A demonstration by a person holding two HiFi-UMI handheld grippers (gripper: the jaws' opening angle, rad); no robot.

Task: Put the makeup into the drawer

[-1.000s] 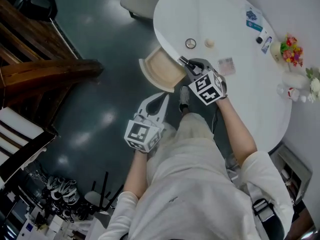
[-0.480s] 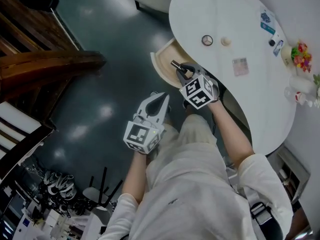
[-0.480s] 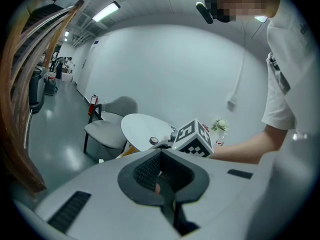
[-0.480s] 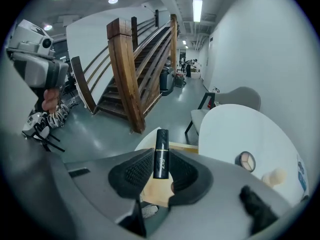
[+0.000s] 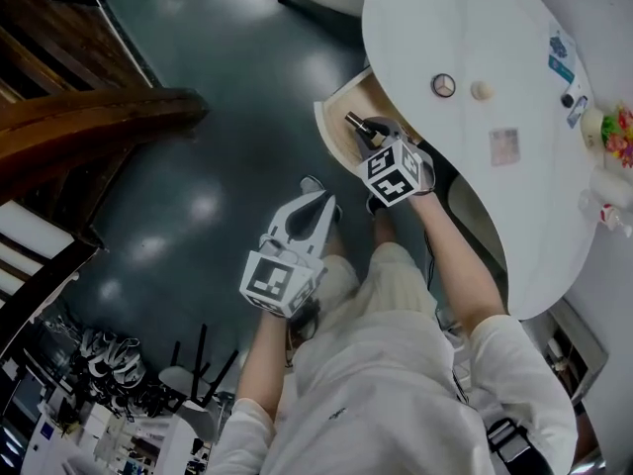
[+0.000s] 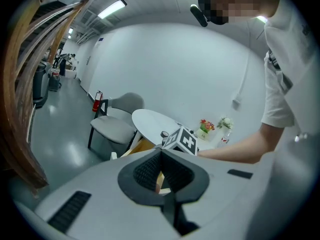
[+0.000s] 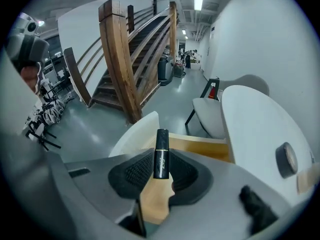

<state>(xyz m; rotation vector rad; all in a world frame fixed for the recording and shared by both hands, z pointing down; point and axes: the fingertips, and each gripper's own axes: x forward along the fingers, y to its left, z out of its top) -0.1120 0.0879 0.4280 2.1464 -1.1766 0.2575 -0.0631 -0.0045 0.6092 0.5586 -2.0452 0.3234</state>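
My right gripper (image 5: 368, 135) is shut on a black lipstick tube (image 5: 354, 124) and holds it over the open wooden drawer (image 5: 339, 117) under the round white table (image 5: 465, 28). In the right gripper view the tube (image 7: 160, 154) stands upright between the pads, and the drawer's pale inside (image 7: 200, 144) lies just beyond. My left gripper (image 5: 322, 203) hangs lower, over the dark floor, shut with nothing in it. In the left gripper view its pads (image 6: 150, 171) meet at the tips. A round compact (image 5: 444, 85) and a small beige round thing (image 5: 482, 90) lie on the table.
A card (image 5: 503, 146) lies on the table and flowers (image 5: 618, 127) stand at its far edge. A grey chair (image 6: 115, 129) stands beyond the table. A wooden staircase (image 7: 125, 59) rises to the left. The person's legs and shoes (image 5: 376, 206) are below the drawer.
My right gripper has carried the tube off the table edge and down over the open drawer. The left gripper has sunk a little towards the floor.
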